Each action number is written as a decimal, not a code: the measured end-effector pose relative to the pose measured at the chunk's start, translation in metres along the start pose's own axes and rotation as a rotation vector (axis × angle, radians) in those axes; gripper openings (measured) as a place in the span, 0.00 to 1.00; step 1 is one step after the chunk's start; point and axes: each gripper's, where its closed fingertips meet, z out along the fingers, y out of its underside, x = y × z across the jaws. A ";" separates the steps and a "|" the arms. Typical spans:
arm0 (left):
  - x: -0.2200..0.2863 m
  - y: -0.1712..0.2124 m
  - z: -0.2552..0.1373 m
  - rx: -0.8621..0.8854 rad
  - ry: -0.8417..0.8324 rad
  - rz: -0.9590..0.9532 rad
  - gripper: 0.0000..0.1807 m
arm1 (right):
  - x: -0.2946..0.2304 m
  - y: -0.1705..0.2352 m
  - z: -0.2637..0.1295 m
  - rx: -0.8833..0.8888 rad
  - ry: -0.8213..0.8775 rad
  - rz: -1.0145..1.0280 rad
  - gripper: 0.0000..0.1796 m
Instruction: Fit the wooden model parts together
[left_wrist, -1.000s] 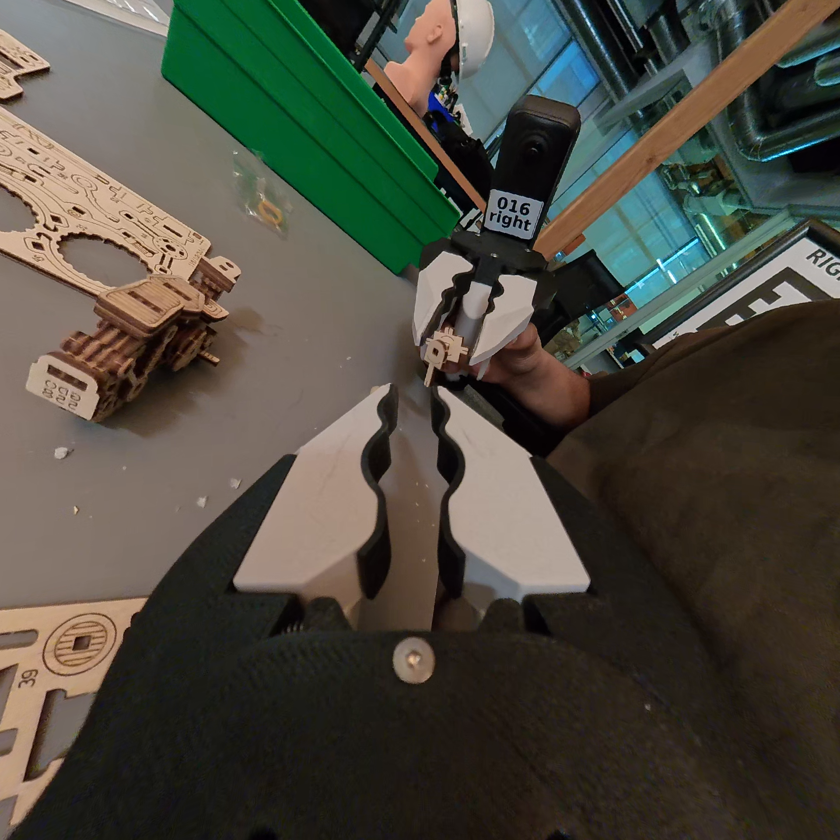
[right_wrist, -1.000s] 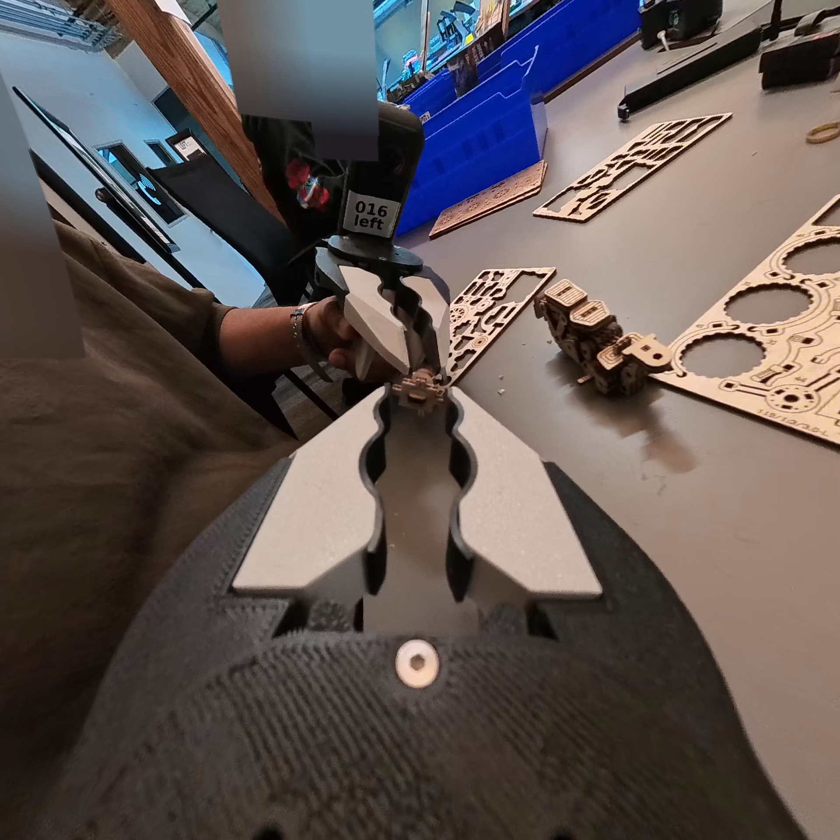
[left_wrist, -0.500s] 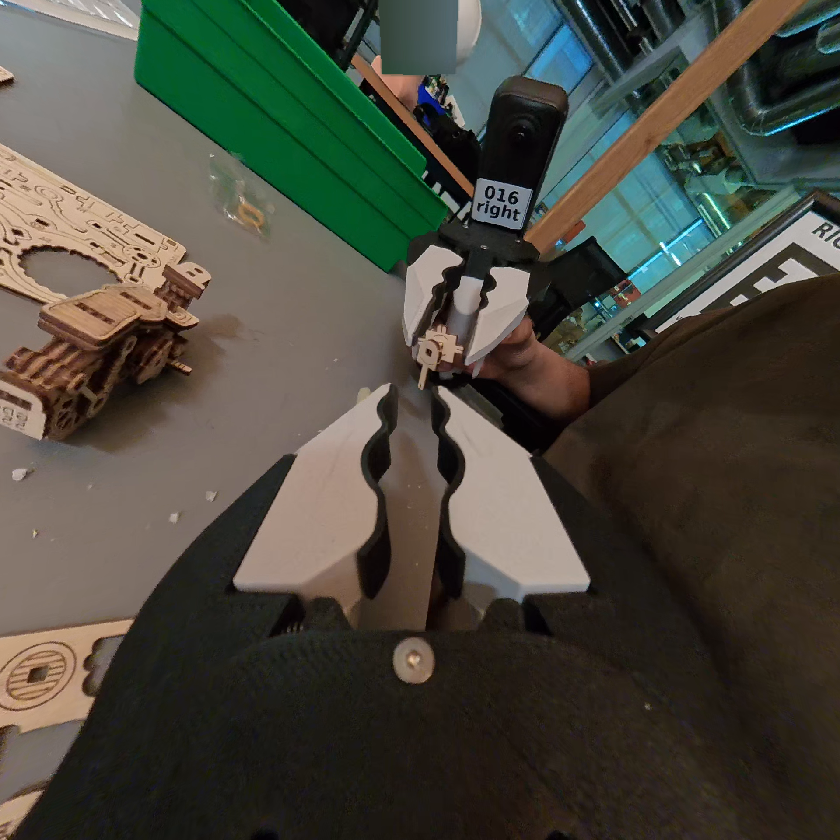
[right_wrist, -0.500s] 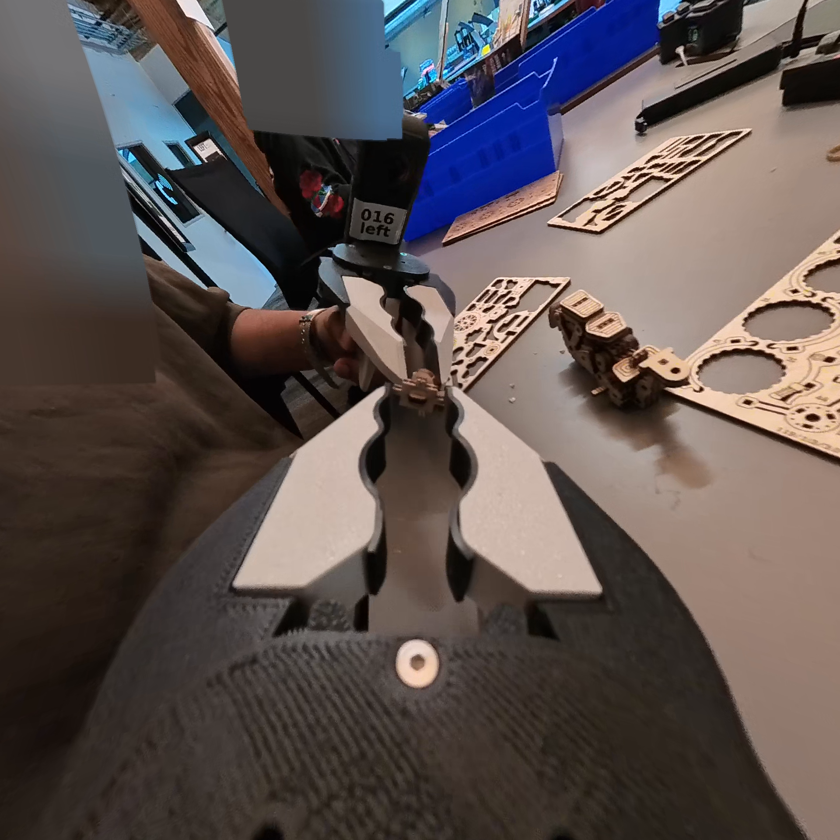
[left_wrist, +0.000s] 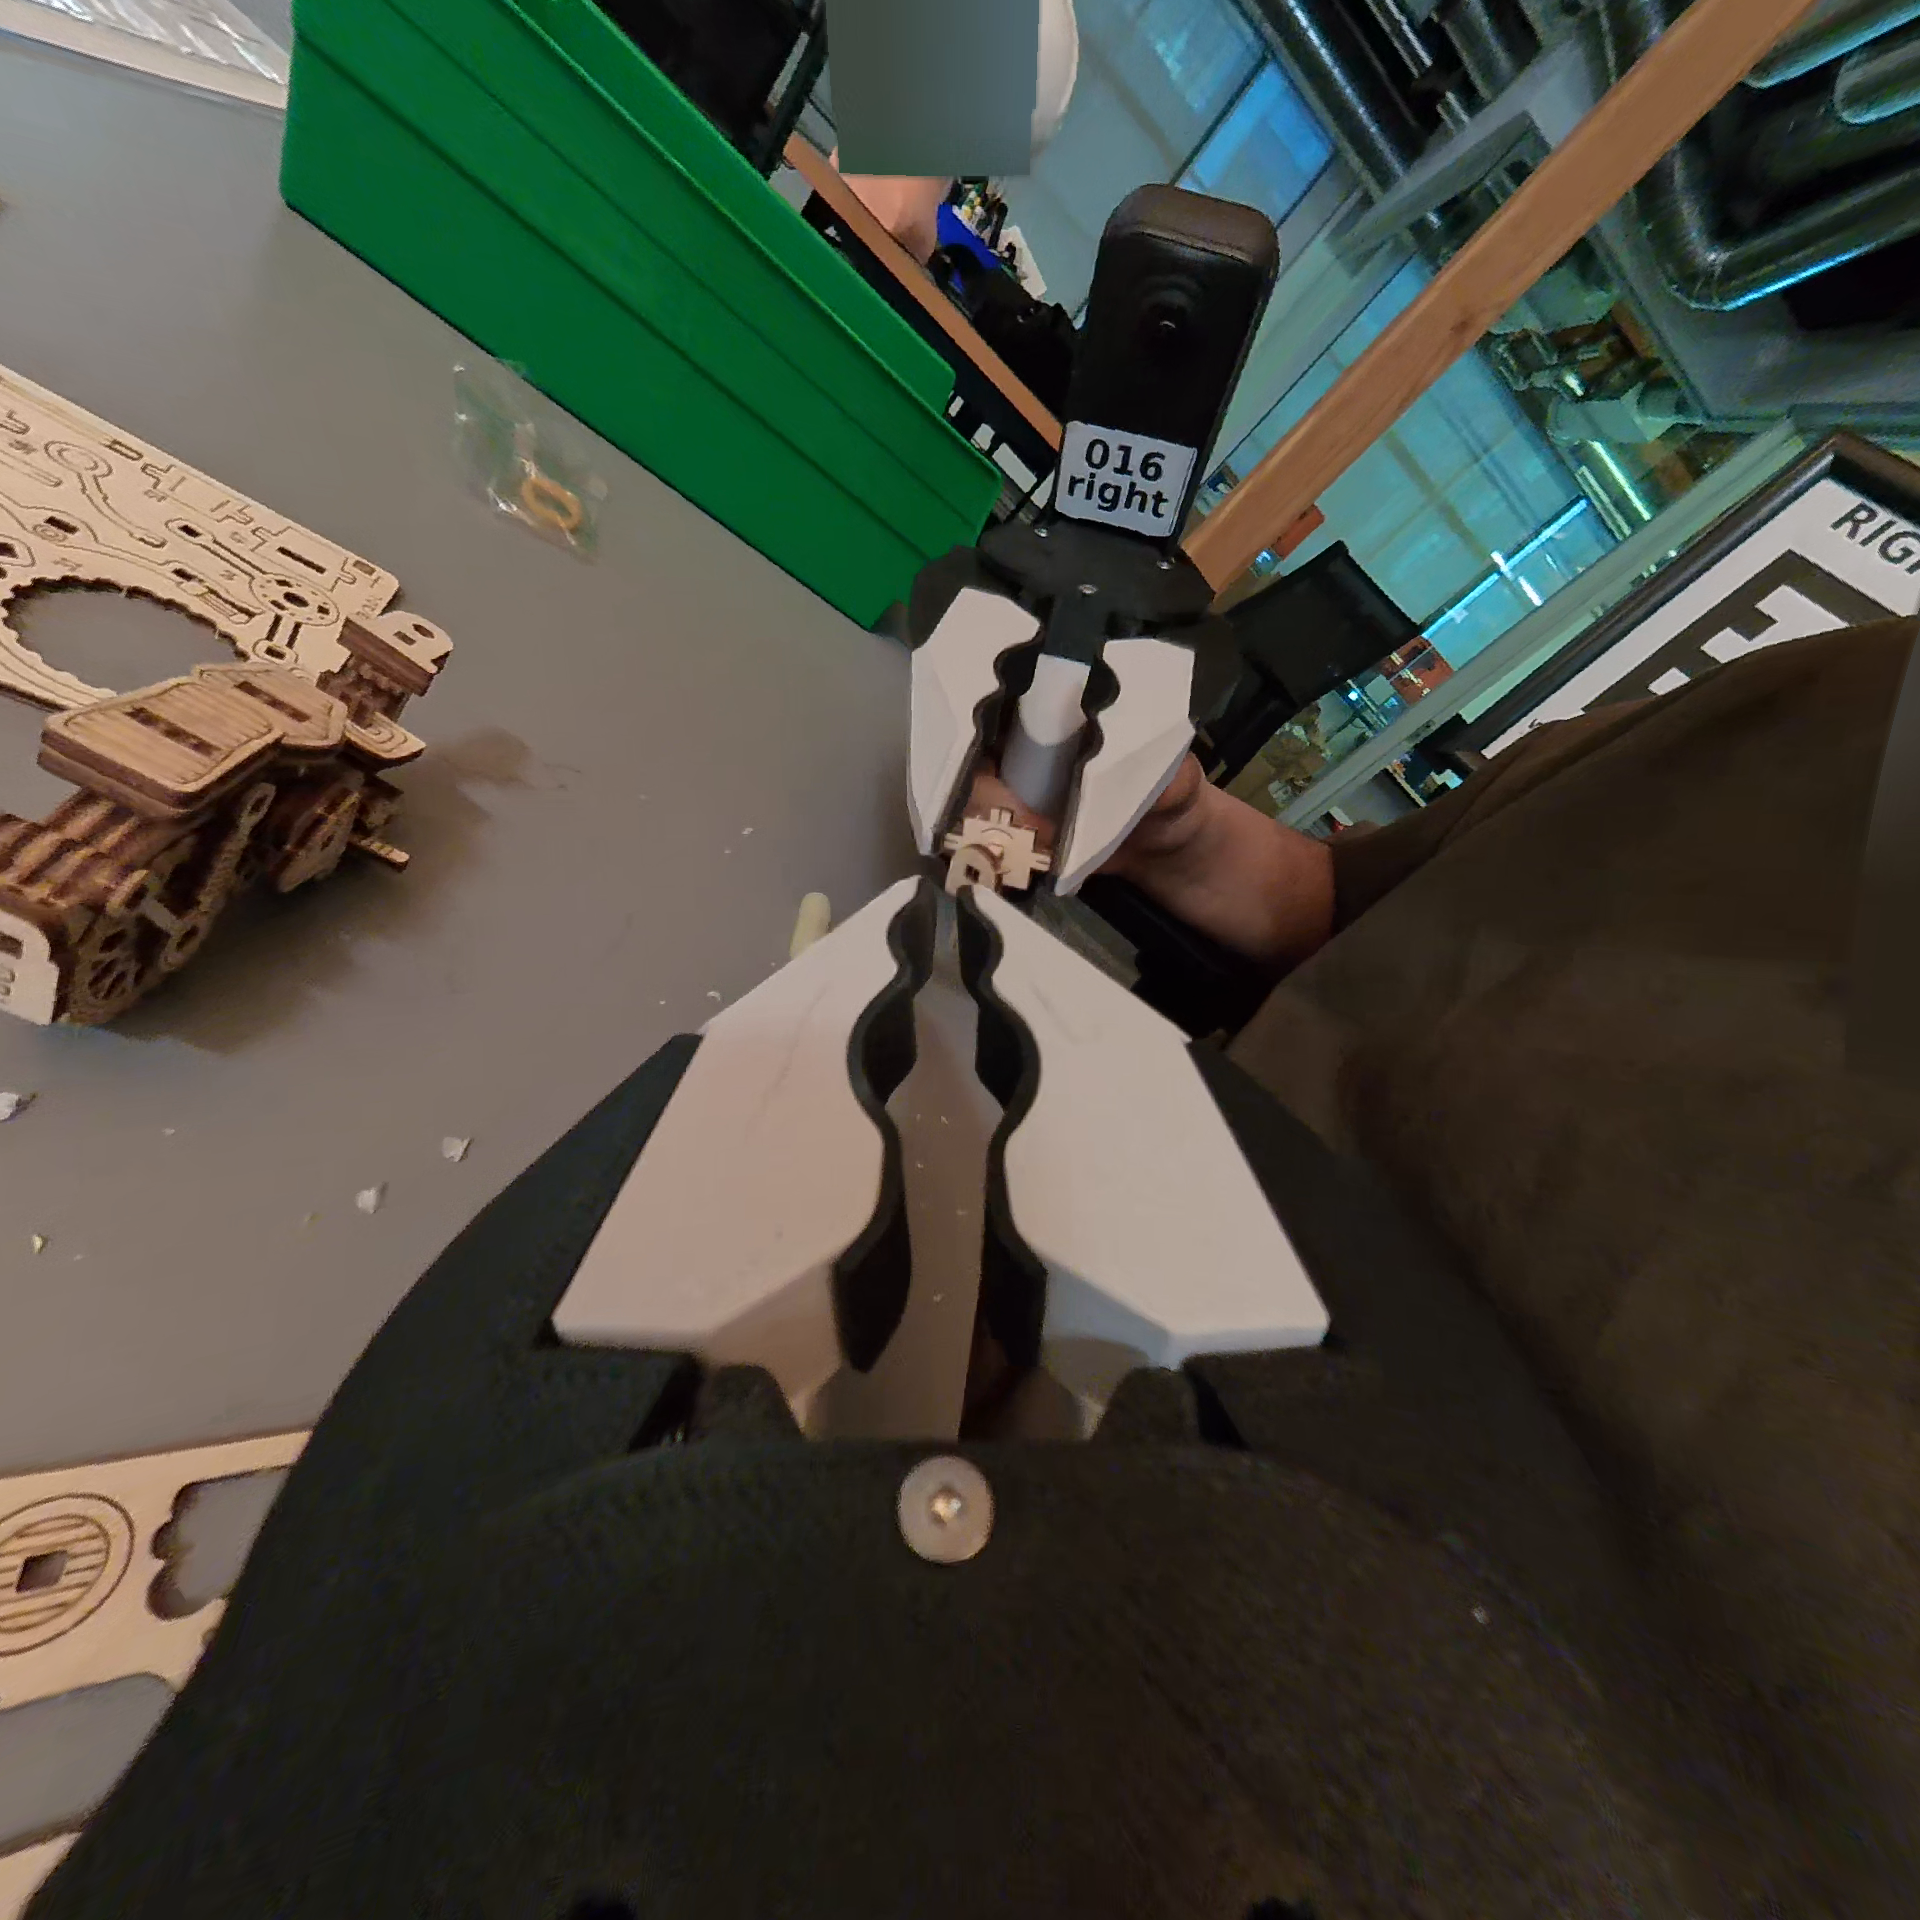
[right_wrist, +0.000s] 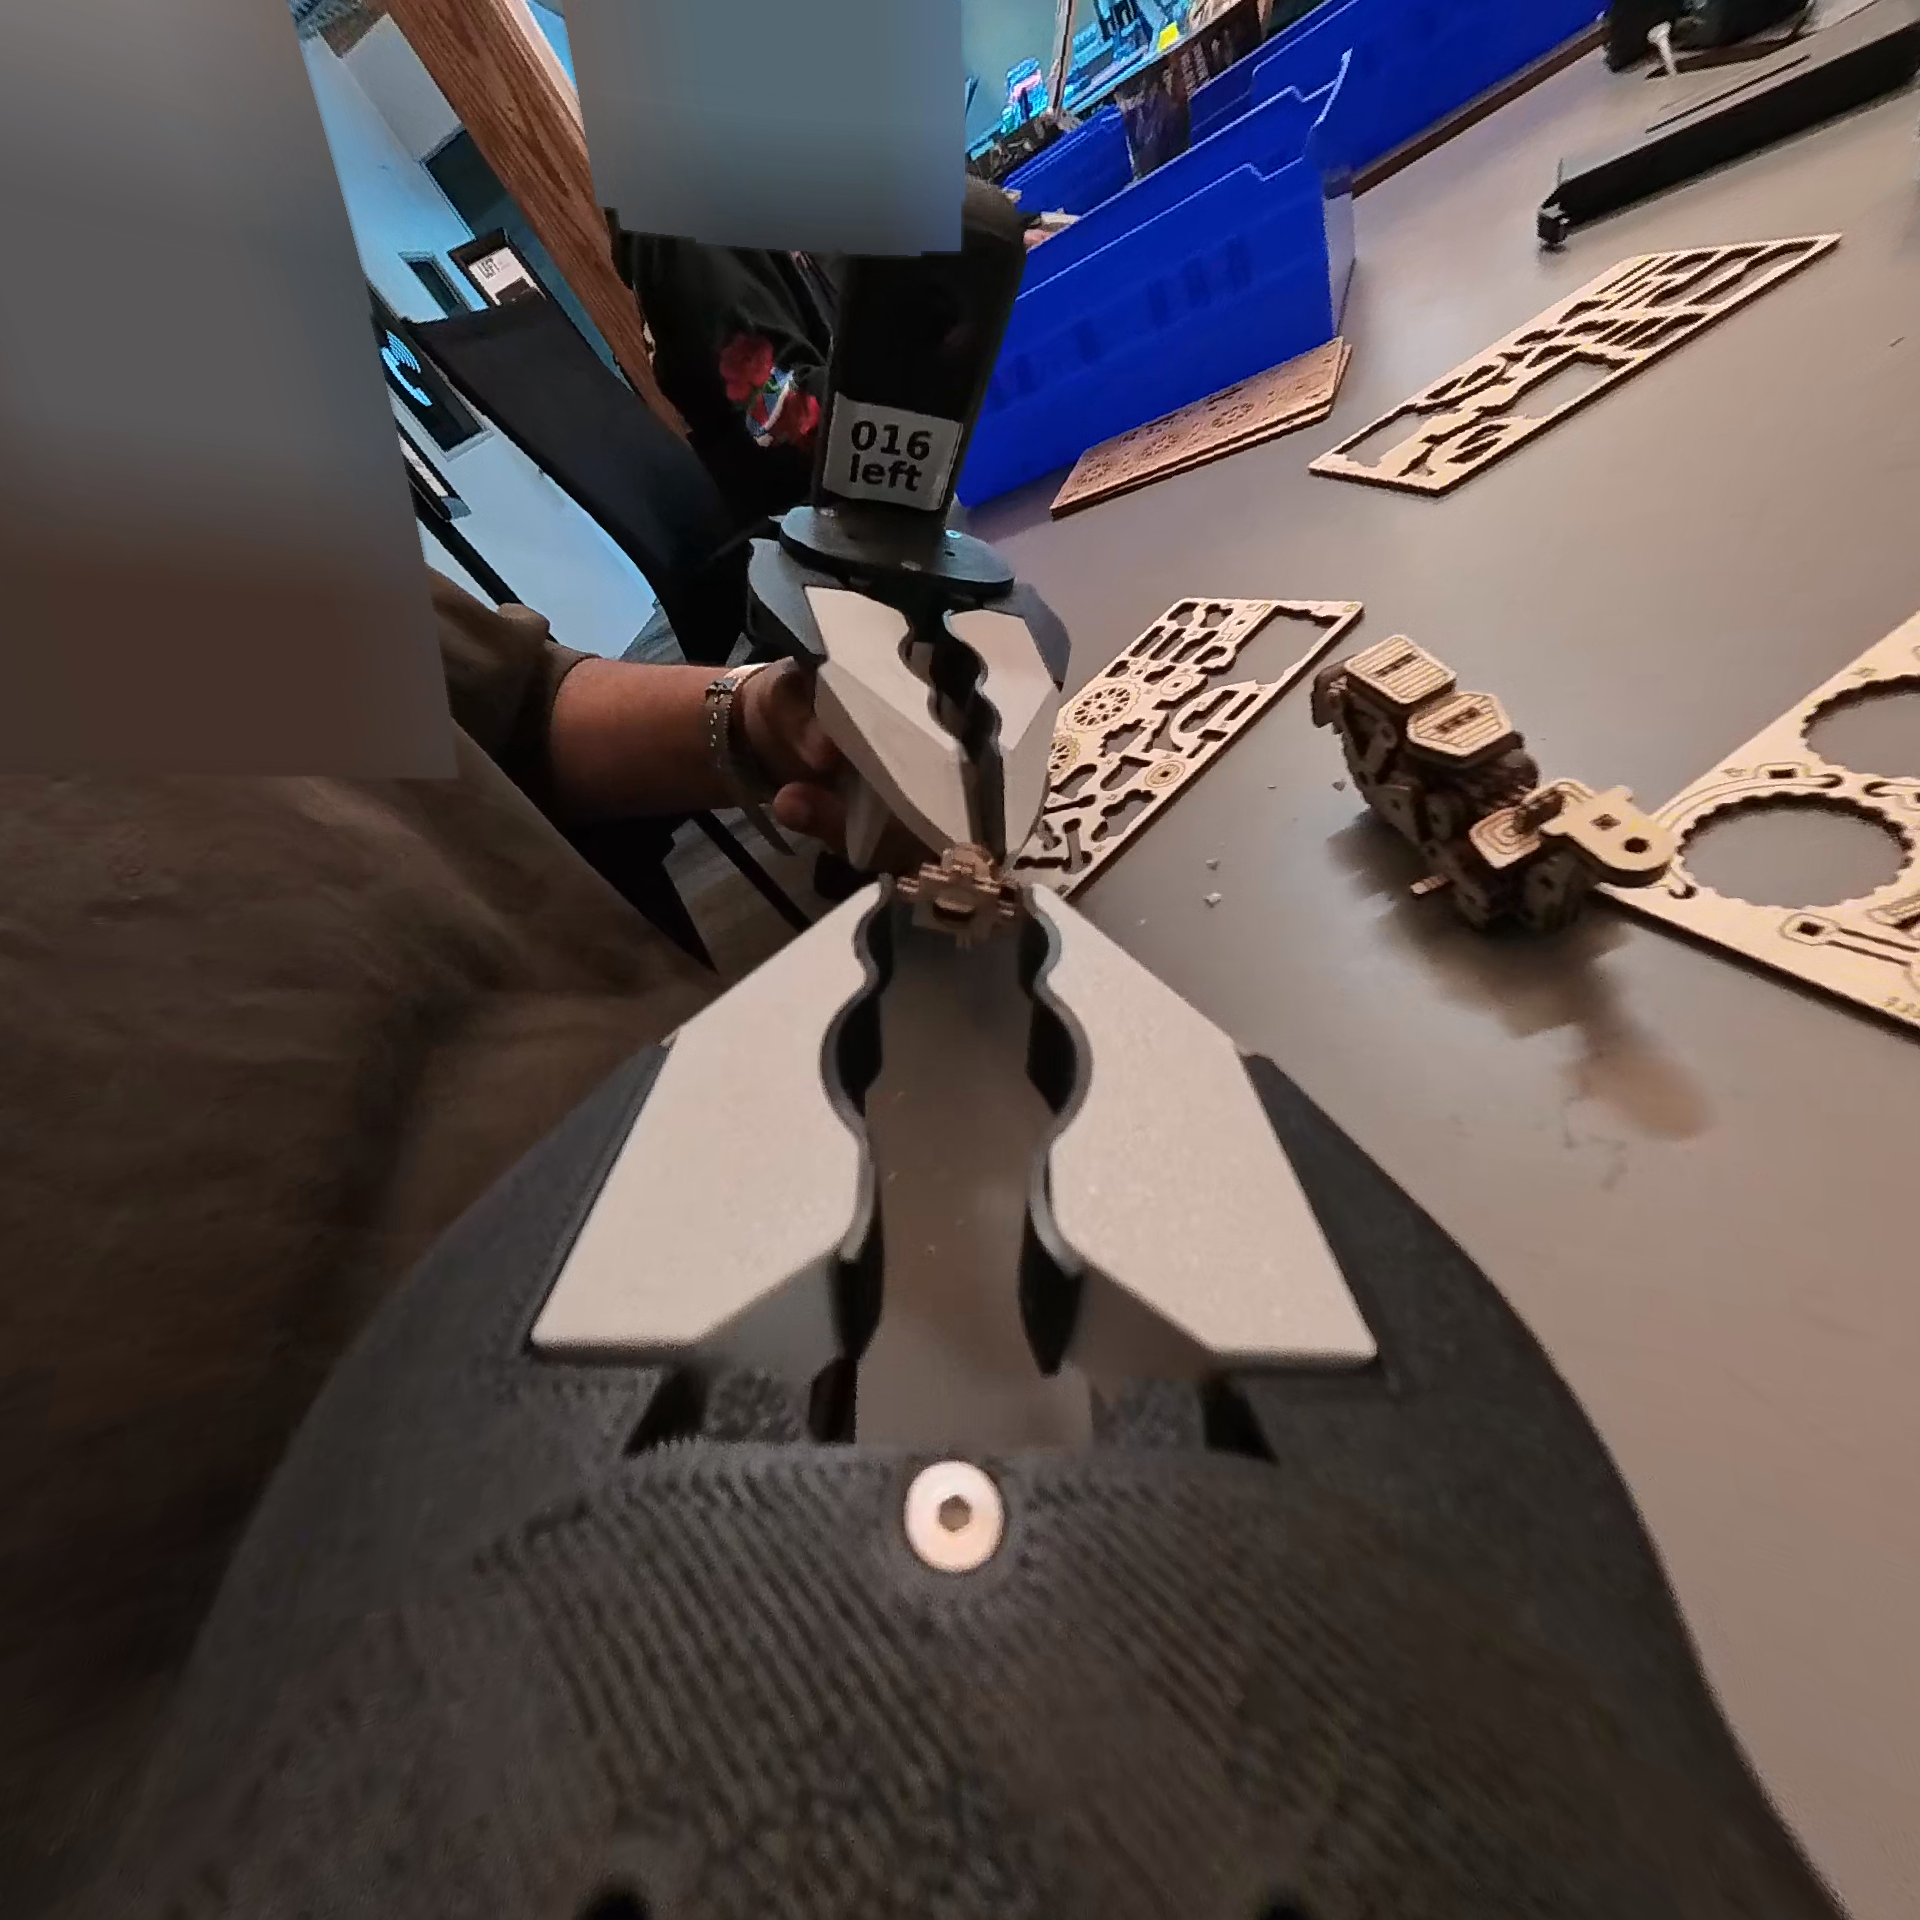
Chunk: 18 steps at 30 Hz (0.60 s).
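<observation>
A small cross-shaped wooden part (left_wrist: 995, 844) is held in the air between both grippers, near the table's front edge. My right gripper (right_wrist: 961, 904) is shut on this part (right_wrist: 954, 894); it faces me in the left wrist view (left_wrist: 992, 862). My left gripper (left_wrist: 940, 899) has its jaws nearly together at the part's lower end, on a thin peg; it faces me in the right wrist view (right_wrist: 982, 831). A half-built wooden model vehicle (left_wrist: 197, 810) lies on the grey table, also in the right wrist view (right_wrist: 1455, 790).
Laser-cut wooden sheets lie around the model (left_wrist: 156, 582) (right_wrist: 1818, 831) (right_wrist: 1174, 717), and one sits at the near edge (left_wrist: 83, 1558). A green crate (left_wrist: 623, 291), blue bins (right_wrist: 1164, 312), a small plastic bag (left_wrist: 530, 478) and a sheet stack (right_wrist: 1205, 436) stand farther back. Left and right tips are no more than a few centimetres apart.
My left gripper has moved up to the small wooden part and its jaws have narrowed around the part's peg. The right gripper keeps its hold.
</observation>
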 end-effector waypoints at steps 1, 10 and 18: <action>0.002 0.000 0.000 -0.002 0.011 0.000 0.01 | 0.000 0.001 0.001 -0.005 -0.002 -0.001 0.12; 0.013 0.004 0.002 -0.021 0.092 -0.030 0.04 | -0.009 0.001 0.001 -0.004 -0.061 0.018 0.12; 0.012 0.001 -0.001 -0.004 0.103 -0.062 0.01 | -0.014 0.002 0.002 -0.009 -0.095 0.026 0.12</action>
